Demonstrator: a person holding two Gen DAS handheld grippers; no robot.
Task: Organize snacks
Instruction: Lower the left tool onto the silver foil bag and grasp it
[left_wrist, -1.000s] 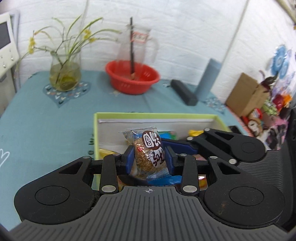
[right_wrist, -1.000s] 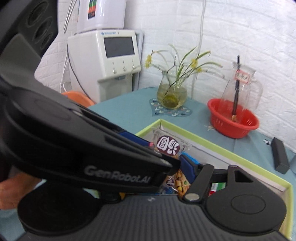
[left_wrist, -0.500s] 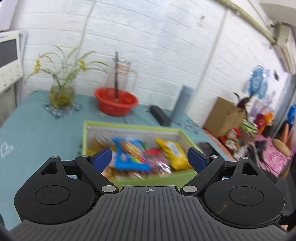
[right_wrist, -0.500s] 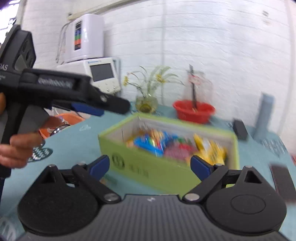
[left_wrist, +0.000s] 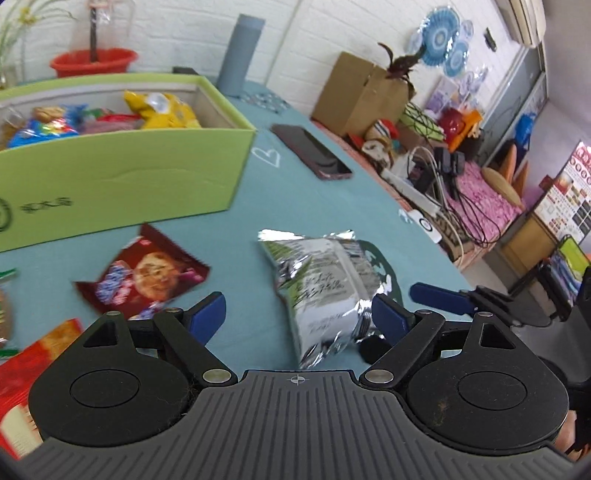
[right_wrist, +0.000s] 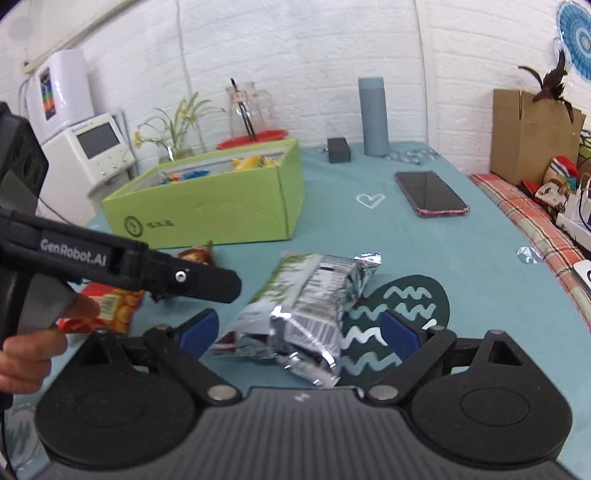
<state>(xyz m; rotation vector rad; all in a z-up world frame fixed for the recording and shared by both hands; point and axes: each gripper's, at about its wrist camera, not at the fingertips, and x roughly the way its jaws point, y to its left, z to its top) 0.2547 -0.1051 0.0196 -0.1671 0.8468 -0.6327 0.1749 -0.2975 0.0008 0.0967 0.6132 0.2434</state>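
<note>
A silver and green snack bag (left_wrist: 325, 291) lies on the teal tablecloth between the open jaws of my left gripper (left_wrist: 298, 317). It also lies between the open jaws of my right gripper (right_wrist: 300, 332), shown in the right wrist view (right_wrist: 299, 314). Neither gripper holds it. A green box (left_wrist: 122, 177) with several snacks inside stands at the back left (right_wrist: 218, 210). A dark red cookie packet (left_wrist: 144, 277) and a red-orange packet (left_wrist: 29, 365) lie loose on the cloth to the left.
A phone (left_wrist: 310, 151) lies on the cloth right of the box. A grey cylinder (right_wrist: 373, 118), a black block (right_wrist: 338, 149), a red bowl (left_wrist: 92, 62) and a glass jug stand at the back. The table's right edge (right_wrist: 535, 236) borders cluttered items.
Both grippers have pulled back from the box and dropped low over the table. The left gripper let go of the cookie packet a second ago. Both now straddle the silver bag.
</note>
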